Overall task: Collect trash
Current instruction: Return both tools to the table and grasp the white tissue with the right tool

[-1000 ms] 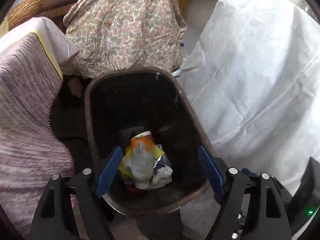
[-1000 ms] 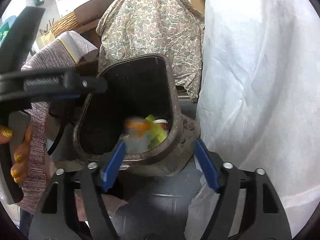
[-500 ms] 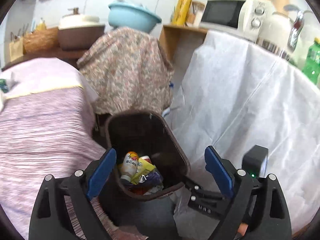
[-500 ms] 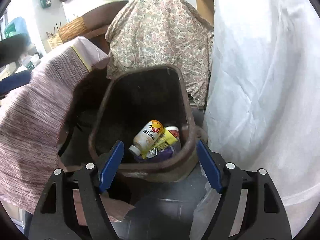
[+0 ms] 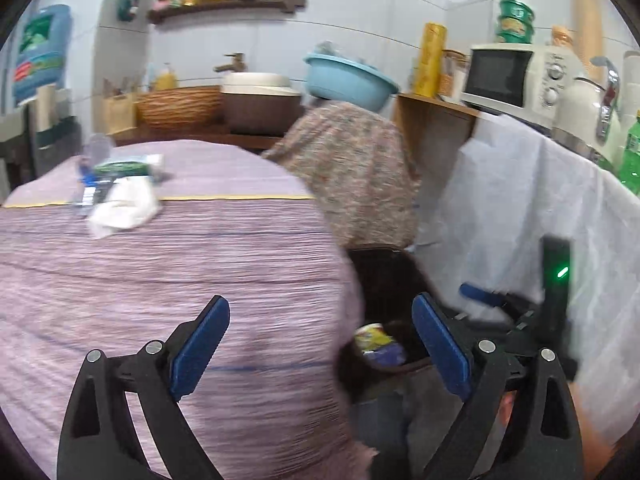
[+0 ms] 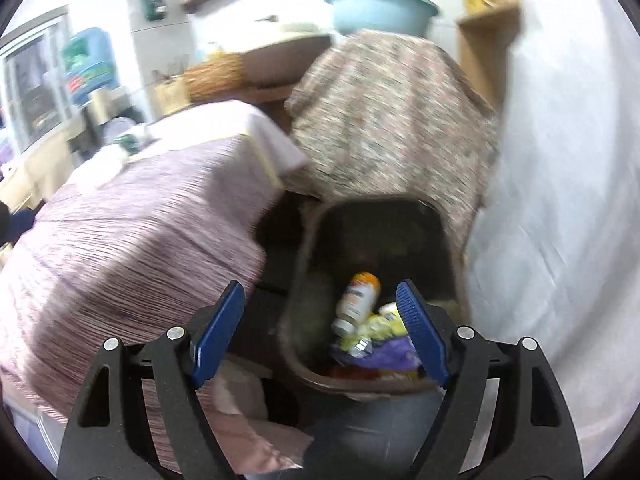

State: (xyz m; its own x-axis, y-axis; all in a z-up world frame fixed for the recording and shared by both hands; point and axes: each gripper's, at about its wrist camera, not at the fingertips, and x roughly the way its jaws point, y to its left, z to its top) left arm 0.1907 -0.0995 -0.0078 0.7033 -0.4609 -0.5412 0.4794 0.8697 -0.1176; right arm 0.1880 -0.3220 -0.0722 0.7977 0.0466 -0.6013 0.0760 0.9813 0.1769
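Observation:
A dark brown trash bin [image 6: 308,264] stands on the floor between the purple-clothed table and a white cloth. In it lie a bottle with an orange label [image 6: 356,298] and yellow and purple wrappers [image 6: 380,340]. My right gripper [image 6: 320,328] is open and empty just above the bin's near rim. My left gripper [image 5: 320,344] is open and empty over the table's near edge; the bin [image 5: 384,276] shows to its right. On the far part of the table lie a crumpled white tissue [image 5: 122,210], a green wrapper [image 5: 120,168] and a clear bottle [image 5: 86,184].
The table's purple striped cloth [image 5: 160,272] fills the left. A floral cloth [image 5: 352,168] covers something behind the bin. A white cloth [image 5: 520,208] hangs at the right below a microwave [image 5: 508,74]. A blue basin [image 5: 348,82] and a basket [image 5: 180,106] stand behind.
Both grippers have lifted away from the bin. The left view has swung left and up onto the tabletop. The bottle has come to rest in the bin.

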